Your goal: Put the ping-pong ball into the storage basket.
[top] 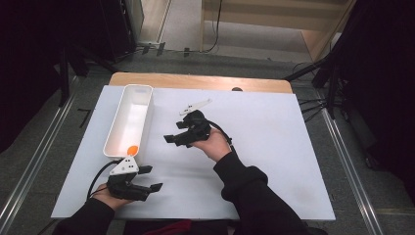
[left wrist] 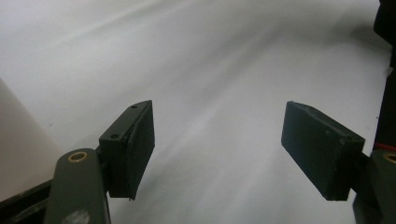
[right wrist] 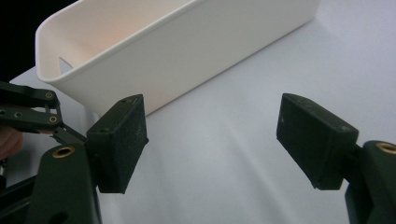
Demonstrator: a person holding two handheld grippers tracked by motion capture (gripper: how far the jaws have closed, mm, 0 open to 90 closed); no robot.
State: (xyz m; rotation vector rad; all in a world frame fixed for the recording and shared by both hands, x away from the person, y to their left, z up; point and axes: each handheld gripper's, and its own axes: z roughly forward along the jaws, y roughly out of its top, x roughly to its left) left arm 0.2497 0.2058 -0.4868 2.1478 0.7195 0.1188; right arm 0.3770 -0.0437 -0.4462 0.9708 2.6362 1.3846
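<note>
A long white bin [top: 128, 117] lies on the left part of the white board [top: 274, 147], with a small orange ball [top: 132, 150] inside its near end. My right gripper [top: 174, 131] hovers mid-board, just right of the bin and pointing left at it, open with nothing between its pads. In the right gripper view the bin's outer wall [right wrist: 196, 51] stands just beyond the open right gripper [right wrist: 212, 144]. My left gripper [top: 151, 177] rests near the front left corner, below the bin's near end, pointing right. The left gripper [left wrist: 217, 149] is open over bare board.
A wooden tabletop edge [top: 195, 81] shows behind the board. Dark stands and cables [top: 318, 73] are on the floor to the right, and metal rails [top: 34, 161] run along the left. The board's right half is bare white surface.
</note>
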